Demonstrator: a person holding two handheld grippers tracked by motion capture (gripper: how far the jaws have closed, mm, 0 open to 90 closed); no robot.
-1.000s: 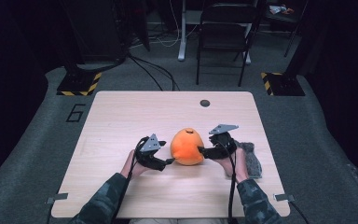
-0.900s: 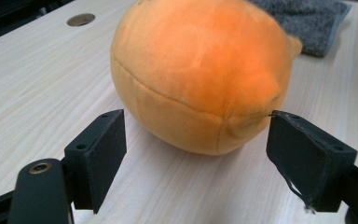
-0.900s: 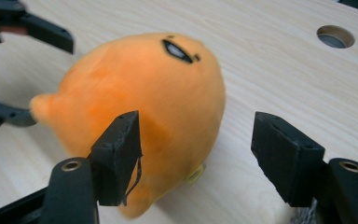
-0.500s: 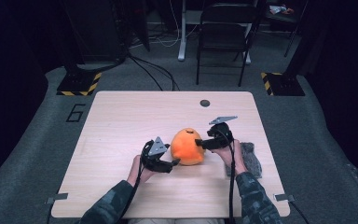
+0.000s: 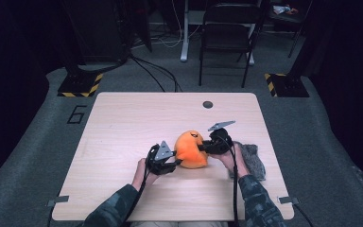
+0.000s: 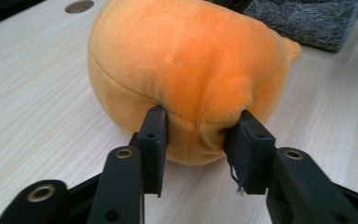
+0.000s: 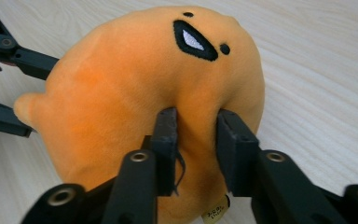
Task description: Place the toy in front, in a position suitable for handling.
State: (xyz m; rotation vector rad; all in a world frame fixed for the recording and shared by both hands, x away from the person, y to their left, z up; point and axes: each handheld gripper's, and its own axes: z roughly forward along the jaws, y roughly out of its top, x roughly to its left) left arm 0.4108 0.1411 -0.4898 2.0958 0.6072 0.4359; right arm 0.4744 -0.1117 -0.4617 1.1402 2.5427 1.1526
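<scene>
1. High view shows me the orange plush toy (image 5: 190, 149) lying on the desk (image 5: 123, 123), a little right of the middle and nearer the near edge than the far one.
2. My left claw (image 5: 174, 163) comes at the toy from its left. In the left gripper view its jaws have just been closing and now pinch a fold of orange fabric (image 6: 200, 126) low on the toy, so it is clenched on the plush toy.
3. My right claw (image 5: 204, 147) meets the toy from the right. In the right gripper view its jaws have also just been closing, and they squeeze a ridge of plush (image 7: 196, 121) below the stitched black mouth (image 7: 193, 40).
4. A grey cloth (image 5: 251, 158) lies just right of the toy, toward the right edge, partly under my right hand (image 5: 228, 160); it touches neither claw's tips.
5. A small round hole (image 5: 208, 104) sits near the far edge, well apart from the toy.
6. Beyond the far edge a chair (image 5: 228, 33) stands on the floor, with cables (image 5: 156, 71) trailing left of it.
</scene>
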